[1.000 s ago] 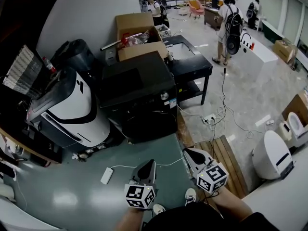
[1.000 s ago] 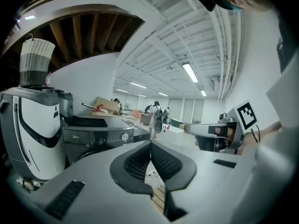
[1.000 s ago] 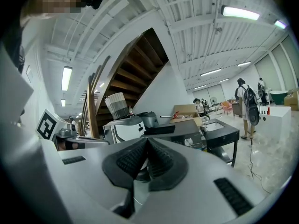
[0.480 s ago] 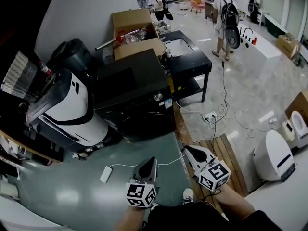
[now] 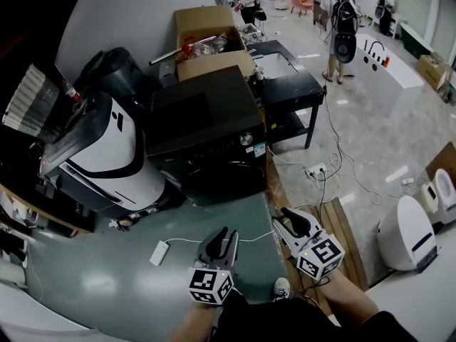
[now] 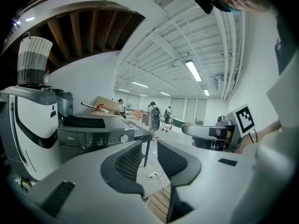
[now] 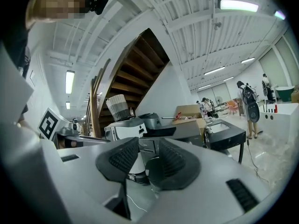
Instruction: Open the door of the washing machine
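Washing machine (image 5: 206, 137), white appliance (image 5: 107, 155) beside, box (image 5: 211, 45) behind, white adapter (image 5: 159, 252) on floor

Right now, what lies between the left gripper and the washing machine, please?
Head view: bare green floor up to the washing machine, a white cable by the left gripper, whose empty jaws have just been opening.

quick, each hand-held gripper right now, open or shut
Left hand-held gripper: open, jaws just been opening, nothing between them.
Right hand-held gripper: open, jaws just been opening, nothing between them.
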A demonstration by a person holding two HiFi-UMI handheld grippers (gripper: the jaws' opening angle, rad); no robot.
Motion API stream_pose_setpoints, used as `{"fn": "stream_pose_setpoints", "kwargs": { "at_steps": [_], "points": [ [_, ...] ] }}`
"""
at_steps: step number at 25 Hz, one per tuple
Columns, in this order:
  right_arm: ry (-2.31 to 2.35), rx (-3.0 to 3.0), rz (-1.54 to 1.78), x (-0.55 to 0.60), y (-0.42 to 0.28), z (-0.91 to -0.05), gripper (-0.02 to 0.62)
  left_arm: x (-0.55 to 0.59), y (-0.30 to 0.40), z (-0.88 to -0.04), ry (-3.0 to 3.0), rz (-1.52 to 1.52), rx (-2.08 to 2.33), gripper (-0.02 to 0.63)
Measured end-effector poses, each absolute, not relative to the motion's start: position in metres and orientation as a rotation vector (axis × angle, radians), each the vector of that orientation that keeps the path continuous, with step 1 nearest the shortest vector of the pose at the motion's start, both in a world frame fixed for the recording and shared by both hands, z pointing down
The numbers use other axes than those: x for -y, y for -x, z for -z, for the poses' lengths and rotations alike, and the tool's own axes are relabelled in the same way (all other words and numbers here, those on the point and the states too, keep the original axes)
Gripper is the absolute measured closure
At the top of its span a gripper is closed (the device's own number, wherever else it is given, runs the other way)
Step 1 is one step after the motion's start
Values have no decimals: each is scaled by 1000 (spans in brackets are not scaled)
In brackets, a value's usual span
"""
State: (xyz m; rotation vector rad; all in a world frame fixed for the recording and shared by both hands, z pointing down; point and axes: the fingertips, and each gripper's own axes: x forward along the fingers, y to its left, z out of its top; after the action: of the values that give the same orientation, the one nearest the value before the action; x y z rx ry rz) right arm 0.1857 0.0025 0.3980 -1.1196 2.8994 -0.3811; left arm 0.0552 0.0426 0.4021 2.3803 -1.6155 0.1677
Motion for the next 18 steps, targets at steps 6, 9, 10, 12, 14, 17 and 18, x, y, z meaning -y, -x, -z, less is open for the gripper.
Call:
{"fn": "stream_pose_setpoints", "kwargs": {
  "at_steps": [6,9,10,12,14,17,18],
  "points": [
    [1190,-2887,347,8,-130,-399,434,-29,4,-410,-2403,-165,1549,439],
    [1233,-2878,342,19,-100,-401,420,-17,36,-414,-2424,-161,1509,431],
    [1247,-2874,342,22,-90,-402,415,-14,46,-414,-2430,-158,1496,428],
    [1281,-2868,340,27,-71,-404,409,-7,66,-415,-2445,-153,1468,425],
    [1325,-2865,332,33,-55,-404,405,0,84,-417,-2461,-146,1440,419],
    [1383,-2861,313,40,-33,-405,400,9,108,-420,-2486,-143,1399,411],
    [1399,-2860,307,41,-26,-406,399,10,116,-420,-2498,-144,1386,410]
  ]
}}
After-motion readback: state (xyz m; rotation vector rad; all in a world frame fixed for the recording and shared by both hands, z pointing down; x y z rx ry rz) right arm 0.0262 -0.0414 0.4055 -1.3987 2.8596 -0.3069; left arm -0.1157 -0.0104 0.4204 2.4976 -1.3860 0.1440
